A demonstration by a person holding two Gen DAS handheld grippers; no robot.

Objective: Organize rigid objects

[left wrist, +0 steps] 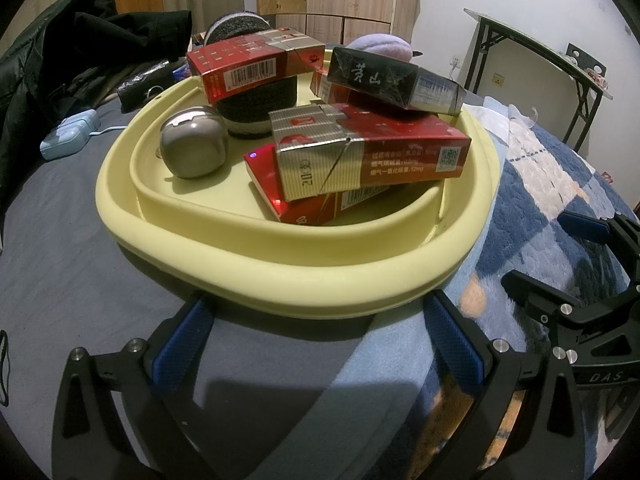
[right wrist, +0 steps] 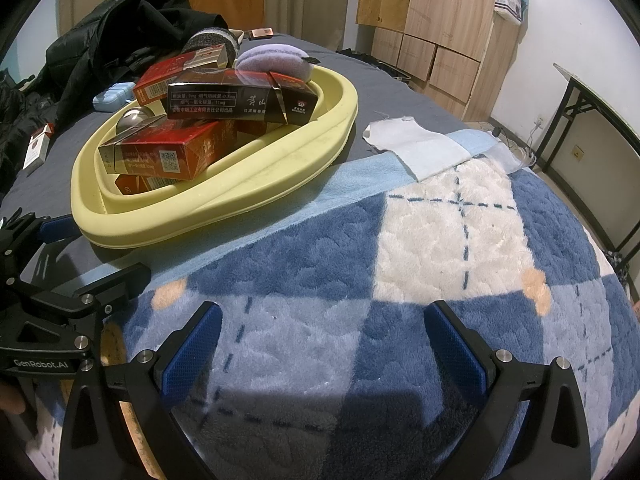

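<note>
Pale yellow plastic forms the tray (left wrist: pixel 304 280), which rests on a grey sheet with its near edge overlapping a blue-and-white fleece blanket (right wrist: pixel 440 240). Inside it lie several cigarette packs: a red and silver pack (left wrist: pixel 360 152) stacked across another red one (left wrist: pixel 304 204), a black pack (left wrist: pixel 384 76) propped higher toward the back right, and a red pack (left wrist: pixel 248 64) resting on a dark grey knitted roll (left wrist: pixel 260 108). A rounded metal case (left wrist: pixel 192 142) sits on the tray floor at the left. The left gripper (left wrist: pixel 316 340) hovers just in front of the tray rim, its blue pads spread wide with nothing between them. The right gripper (right wrist: pixel 320 344) hangs over the blanket, likewise spread and empty. A light blue box (left wrist: pixel 68 134) lies on the sheet, well left of the tray.
</note>
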